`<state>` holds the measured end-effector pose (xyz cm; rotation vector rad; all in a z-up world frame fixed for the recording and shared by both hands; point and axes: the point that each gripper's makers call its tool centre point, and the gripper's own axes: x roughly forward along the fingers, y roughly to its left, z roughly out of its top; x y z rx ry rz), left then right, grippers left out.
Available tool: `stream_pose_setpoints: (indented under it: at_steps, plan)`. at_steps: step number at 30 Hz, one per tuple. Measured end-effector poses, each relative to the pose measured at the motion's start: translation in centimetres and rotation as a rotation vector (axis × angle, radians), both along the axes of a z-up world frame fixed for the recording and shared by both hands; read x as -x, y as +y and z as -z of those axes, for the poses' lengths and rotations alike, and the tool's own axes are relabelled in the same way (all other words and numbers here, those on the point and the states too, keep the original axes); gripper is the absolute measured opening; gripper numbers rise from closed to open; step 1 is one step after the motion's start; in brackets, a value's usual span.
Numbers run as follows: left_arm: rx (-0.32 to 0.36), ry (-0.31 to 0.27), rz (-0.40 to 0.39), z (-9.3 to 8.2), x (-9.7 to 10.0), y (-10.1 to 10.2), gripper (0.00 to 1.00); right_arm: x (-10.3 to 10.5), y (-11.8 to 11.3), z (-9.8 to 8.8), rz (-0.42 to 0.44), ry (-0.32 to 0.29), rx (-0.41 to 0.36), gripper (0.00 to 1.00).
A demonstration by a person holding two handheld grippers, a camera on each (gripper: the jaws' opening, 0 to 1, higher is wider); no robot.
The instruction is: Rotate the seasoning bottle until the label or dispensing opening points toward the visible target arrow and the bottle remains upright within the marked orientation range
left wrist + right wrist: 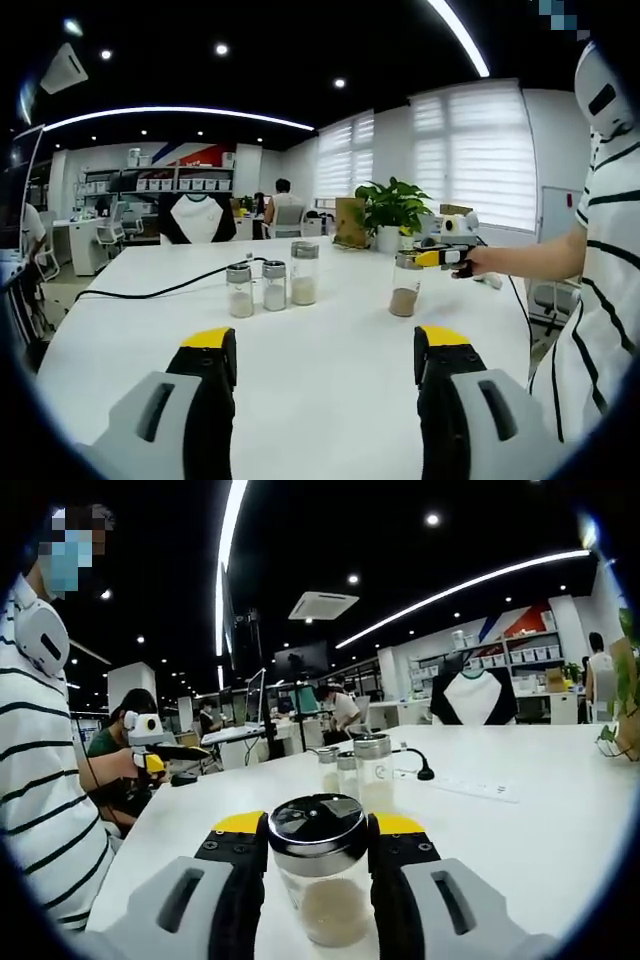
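Note:
The seasoning bottle (318, 875) is a clear glass jar with a dark shaker lid and tan powder at the bottom, upright on the white table (520, 830). My right gripper (318, 825) is shut on it just under the lid. In the left gripper view the same bottle (404, 293) stands right of centre, with the right gripper (437, 258) reaching in from the right at its lid. My left gripper (325, 350) hovers open over the near table, well short of the bottle, with nothing between its jaws. It also appears far left as the left gripper (157, 757).
Three more glass shakers (272, 284) with white powder stand in a row left of the held bottle. A black cable (150, 292) runs off to the left. A potted plant (392, 212) sits behind. A person in a striped shirt (605, 300) stands at the table's right side.

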<state>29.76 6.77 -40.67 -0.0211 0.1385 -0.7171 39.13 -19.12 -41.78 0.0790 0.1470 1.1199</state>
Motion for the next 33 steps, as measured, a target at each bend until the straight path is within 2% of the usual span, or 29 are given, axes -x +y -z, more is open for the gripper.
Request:
stream_pose_setpoints:
  at_steps: [6,12,14,15,17,22,25,30,32,33]
  plan:
    - [-0.004,-0.002,0.004,0.0,0.1,-0.1,0.76,0.1,0.1,0.0,-0.018,-0.002,0.01,0.38]
    - [-0.002,-0.006,0.005,-0.2,0.4,-0.2,0.76,0.0,0.1,0.0,0.005,0.007,0.003,0.39]
    - [0.0,-0.008,0.003,-0.2,0.5,-0.2,0.76,-0.1,-0.2,-0.3,0.028,-0.031,0.019,0.39]
    - [0.0,-0.007,0.003,-0.2,0.5,-0.1,0.76,-0.1,-0.3,-1.0,0.047,-0.052,-0.007,0.4]
    - [0.0,-0.006,0.002,-0.2,0.6,-0.1,0.76,0.4,-0.3,-1.5,0.03,-0.04,-0.035,0.41]
    - [0.016,-0.007,0.006,-0.3,0.7,-0.3,0.76,1.5,0.1,-2.9,0.027,-0.061,-0.047,0.51]
    - [0.028,-0.015,0.008,-0.6,0.6,-0.5,0.77,2.5,0.6,-4.5,0.018,-0.027,-0.128,0.51]
    - [0.028,-0.029,0.013,-1.0,0.6,-0.8,0.77,2.7,0.5,-6.4,0.117,-0.101,-0.125,0.61]
    - [0.038,-0.032,0.005,-1.2,0.6,-0.7,0.77,2.4,-0.1,-7.0,0.17,-0.12,-0.108,0.61]
    - [0.042,-0.033,0.001,-1.3,0.6,-0.6,0.77,2.3,-0.5,-8.2,0.208,-0.159,-0.132,0.6]
